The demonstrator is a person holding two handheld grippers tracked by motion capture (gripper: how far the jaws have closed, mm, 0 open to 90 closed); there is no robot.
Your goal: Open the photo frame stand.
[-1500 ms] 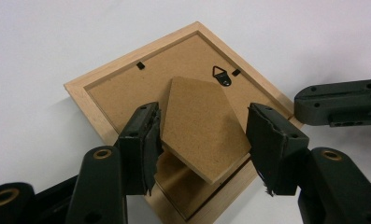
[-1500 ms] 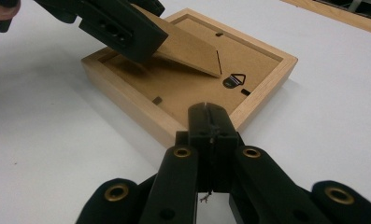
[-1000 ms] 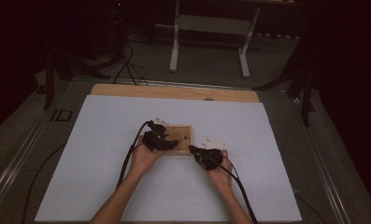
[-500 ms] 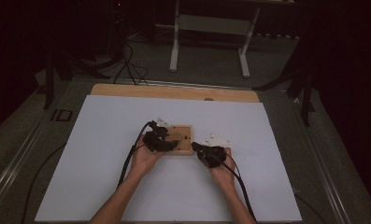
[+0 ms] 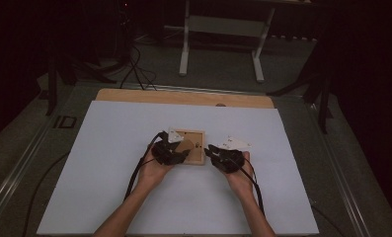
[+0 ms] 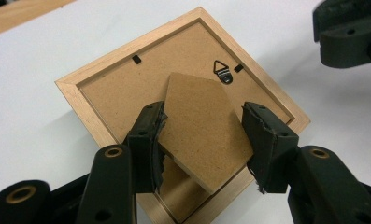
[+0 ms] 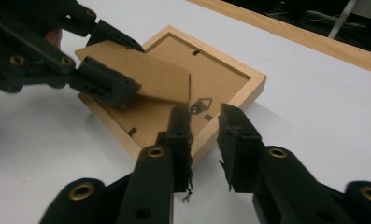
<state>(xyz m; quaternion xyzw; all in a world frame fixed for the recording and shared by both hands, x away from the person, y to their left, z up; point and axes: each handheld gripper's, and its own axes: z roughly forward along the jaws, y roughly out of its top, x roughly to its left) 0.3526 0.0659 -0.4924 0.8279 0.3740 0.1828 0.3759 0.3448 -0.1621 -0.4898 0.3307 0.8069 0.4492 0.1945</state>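
Lying face down near the middle of the desk (image 5: 109,197), the picture frame (image 6: 103,79) shows its brown back, with the fold-out stand (image 6: 199,135) lifted off it. The left gripper (image 6: 202,135) pinches the stand by its two side edges. The right gripper (image 7: 205,128) has just been opening, nothing between its jaws, and hovers by the frame's edge, so its part looks finished. The stand's long axis runs from the frame's edge toward the hanging hook (image 6: 223,72).
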